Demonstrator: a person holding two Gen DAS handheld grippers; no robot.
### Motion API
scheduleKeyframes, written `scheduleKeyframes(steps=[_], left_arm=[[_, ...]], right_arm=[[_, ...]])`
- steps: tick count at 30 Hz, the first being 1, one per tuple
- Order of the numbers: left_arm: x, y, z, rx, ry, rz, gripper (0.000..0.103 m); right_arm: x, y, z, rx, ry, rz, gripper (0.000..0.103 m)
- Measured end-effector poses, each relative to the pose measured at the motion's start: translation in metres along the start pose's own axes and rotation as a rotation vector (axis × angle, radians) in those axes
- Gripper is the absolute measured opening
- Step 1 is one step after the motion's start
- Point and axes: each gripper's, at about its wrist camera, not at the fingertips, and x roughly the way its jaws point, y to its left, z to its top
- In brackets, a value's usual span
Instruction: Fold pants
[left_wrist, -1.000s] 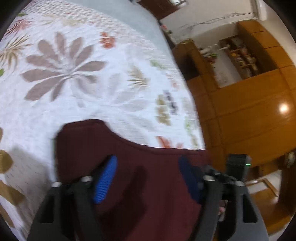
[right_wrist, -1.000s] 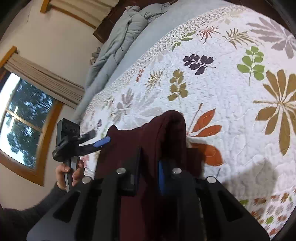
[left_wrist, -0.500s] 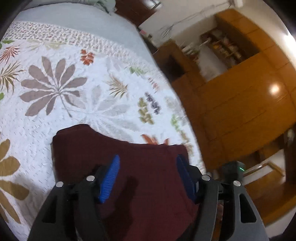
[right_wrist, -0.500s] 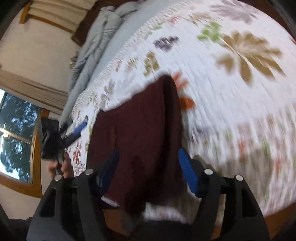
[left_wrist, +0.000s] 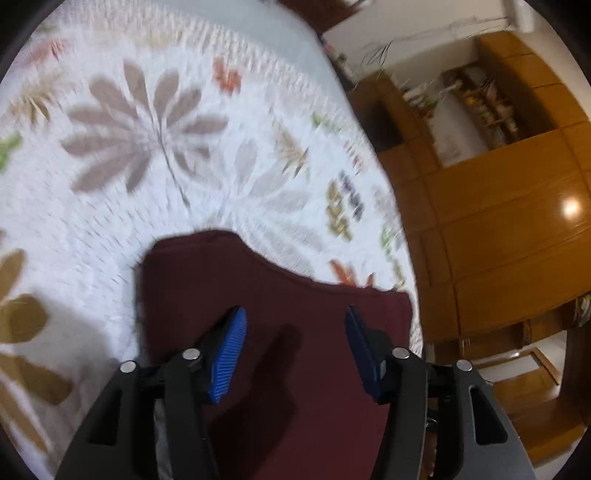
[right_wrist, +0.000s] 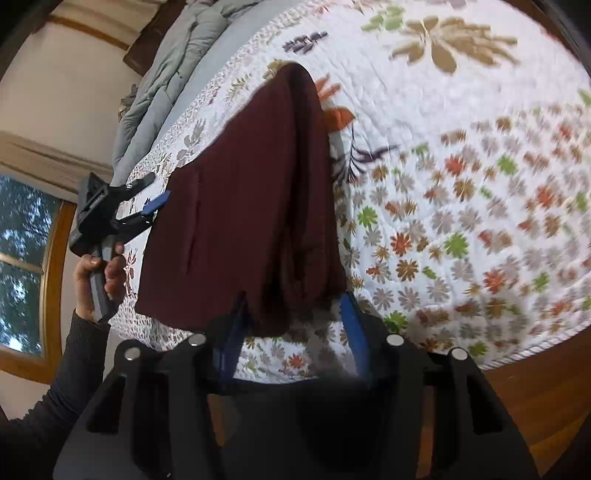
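Maroon cloth pants (right_wrist: 255, 206), folded into a narrow stack, lie flat on the floral quilted bed (right_wrist: 461, 155) nr its edge, w/ left hand-held gripper (left_wrist: 293, 339) and right hand-held gripper (right_wrist: 291, 325) both empty, jaws partway apart & closing, prob. for a fresh pinch.

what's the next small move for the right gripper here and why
Probably ease the right gripper forward over the near edge of the maroon pants: its closing jaws straddle that folded edge without the pads pressing cloth, and the left gripper grips nothing.
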Motion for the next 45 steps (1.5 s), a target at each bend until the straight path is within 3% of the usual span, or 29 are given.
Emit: scheduleKeyframes(steps=[3, 5, 7, 9, 11, 12, 14, 15, 17, 18, 19, 21, 23, 25, 27, 29, 30, 31, 33, 34, 35, 36, 37, 39, 40, 43, 44, 45], left_arm=[[-0.043, -0.022, -0.028, 0.06, -0.087, -0.087, 0.061], [-0.058, -0.032, -0.054, 0.083, -0.113, -0.157, 0.063], [-0.057, -0.036, -0.083, 0.098, -0.096, -0.203, 0.064], [-0.04, -0.032, -0.115, 0.084, -0.026, -0.255, 0.064], [-0.02, -0.02, -0.137, 0.09, 0.028, -0.193, 0.064], [-0.012, -0.011, -0.144, 0.076, 0.046, -0.194, 0.063], [-0.004, 0.0, -0.151, 0.073, 0.047, -0.192, 0.05], [-0.006, 0.0, -0.15, 0.069, 0.049, -0.196, 0.049], [-0.018, -0.005, -0.139, 0.038, 0.053, -0.236, 0.054], [-0.024, -0.008, -0.133, 0.039, 0.043, -0.26, 0.06], [-0.035, -0.014, -0.125, 0.048, 0.02, -0.289, 0.066], [-0.048, -0.025, -0.098, 0.088, -0.024, -0.32, 0.074], [-0.046, -0.024, -0.058, 0.076, -0.047, -0.339, 0.074], [-0.028, -0.012, -0.028, 0.021, -0.008, -0.355, 0.074], [-0.001, 0.007, -0.004, -0.018, 0.037, -0.307, 0.074], [0.019, 0.038, 0.009, -0.086, 0.059, -0.262, 0.068], [0.026, 0.049, 0.011, -0.11, 0.068, -0.25, 0.05], [0.028, 0.057, 0.011, -0.129, 0.066, -0.24, 0.032], [0.03, 0.064, 0.008, -0.135, 0.06, -0.243, 0.029], [0.028, 0.063, 0.008, -0.13, 0.059, -0.242, 0.031], [0.026, 0.062, 0.008, -0.14, 0.058, -0.261, 0.04], [0.021, 0.059, 0.009, -0.155, 0.052, -0.28, 0.045], [0.015, 0.058, 0.006, -0.159, 0.039, -0.286, 0.059], [-0.007, 0.04, 0.0, -0.126, -0.014, -0.314, 0.072], [-0.014, 0.031, -0.007, -0.109, -0.01, -0.342, 0.072], [-0.024, 0.014, -0.032, -0.066, 0.027, -0.362, 0.074], [-0.019, 0.011, -0.042, -0.054, 0.052, -0.342, 0.074], [-0.01, 0.011, -0.051, -0.046, 0.086, -0.291, 0.074]], right_arm=[[-0.035, 0.033, 0.013, -0.125, -0.152, -0.037, 0.045], [-0.041, 0.048, 0.022, -0.165, -0.195, 0.067, 0.046], [-0.018, 0.055, 0.03, -0.181, -0.135, 0.181, 0.046], [0.011, 0.043, 0.032, -0.142, -0.048, 0.248, 0.043], [0.029, 0.019, 0.031, -0.102, -0.011, 0.215, 0.006], [0.034, 0.005, 0.03, -0.081, -0.005, 0.2, 0.0], [0.039, -0.019, 0.027, 0.021, 0.033, 0.298, 0.0], [0.035, -0.016, 0.028, 0.007, 0.034, 0.285, 0.0], [0.022, 0.007, 0.037, -0.072, 0.015, 0.252, 0.011], [0.014, 0.015, 0.045, -0.083, -0.012, 0.265, 0.028], [0.008, 0.022, 0.054, -0.09, -0.041, 0.279, 0.035], [0.007, 0.034, 0.084, -0.095, -0.071, 0.33, 0.035], [0.02, 0.035, 0.112, -0.073, -0.057, 0.384, 0.035], [0.038, 0.032, 0.132, -0.021, -0.034, 0.435, 0.035], [0.058, 0.017, 0.149, 0.008, 0.014, 0.446, 0.034], [0.07, 0.0, 0.155, 0.03, 0.027, 0.386, 0.009], [0.075, -0.019, 0.155, 0.06, 0.028, 0.358, 0.0], [0.075, -0.036, 0.152, 0.09, 0.023, 0.37, 0.0], [0.075, -0.054, 0.144, 0.135, 0.018, 0.429, 0.0], [0.068, -0.05, 0.142, 0.111, 0.008, 0.412, 0.0], [0.06, -0.041, 0.141, 0.086, -0.003, 0.396, 0.005], [0.053, -0.035, 0.141, 0.079, -0.011, 0.398, 0.019], [0.044, -0.028, 0.139, 0.072, -0.025, 0.405, 0.031], [0.027, -0.004, 0.127, 0.026, -0.033, 0.476, 0.036], [0.027, 0.004, 0.123, 0.001, -0.016, 0.491, 0.039], [0.031, 0.02, 0.09, -0.061, 0.071, 0.493, 0.041], [0.04, 0.016, 0.082, -0.064, 0.099, 0.456, 0.04], [0.051, 0.007, 0.079, -0.052, 0.112, 0.408, 0.024]])
